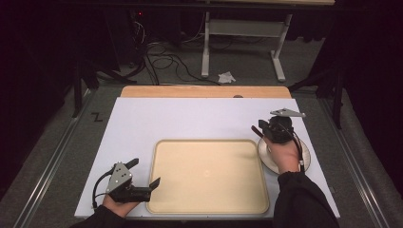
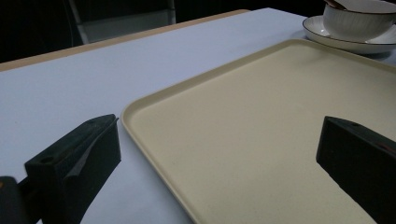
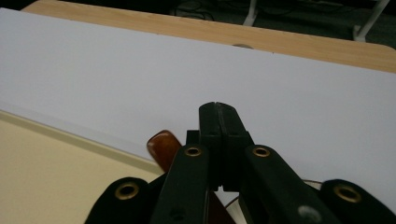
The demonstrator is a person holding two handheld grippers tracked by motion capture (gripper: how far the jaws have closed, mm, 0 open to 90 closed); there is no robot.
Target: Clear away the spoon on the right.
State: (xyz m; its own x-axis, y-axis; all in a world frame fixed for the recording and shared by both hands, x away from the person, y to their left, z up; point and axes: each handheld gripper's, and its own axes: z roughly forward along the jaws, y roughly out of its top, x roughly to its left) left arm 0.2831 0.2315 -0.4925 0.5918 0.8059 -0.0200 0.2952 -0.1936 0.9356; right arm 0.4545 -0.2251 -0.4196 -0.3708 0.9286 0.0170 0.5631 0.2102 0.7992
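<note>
a: my right claw (image 3: pixel 218 121) is pressed together, jaws flat against each other with nothing visible between the pads. it hangs over the white saucer (image 1: pixel 266 153) and the bowl (image 2: pixel 355 21) on it, just right of the tray (image 1: pixel 209 209). a reddish-brown spoon handle (image 3: pixel 161 147) pokes up beside the jaws, next to them rather than in them.

b: and your left?

a: my left claw (image 1: pixel 142 176) is spread wide, one jaw over the white mat (image 1: pixel 190 118), the other over the tray's near left corner, holding nothing.

b: so how do you do this well?

a: i judge the step is getting hold of that spoon. i'd open the right jaws first, come down square on the handle, and close on its flat sides so it doesn't twist. the left claw can steady the saucer rim if the bowl wants to slide.

b: what can't you make out?

a: my hand covers the bowl from above, so its contents and the spoon's head are hidden, and the saucer is cut off in the left gripper view.
</note>
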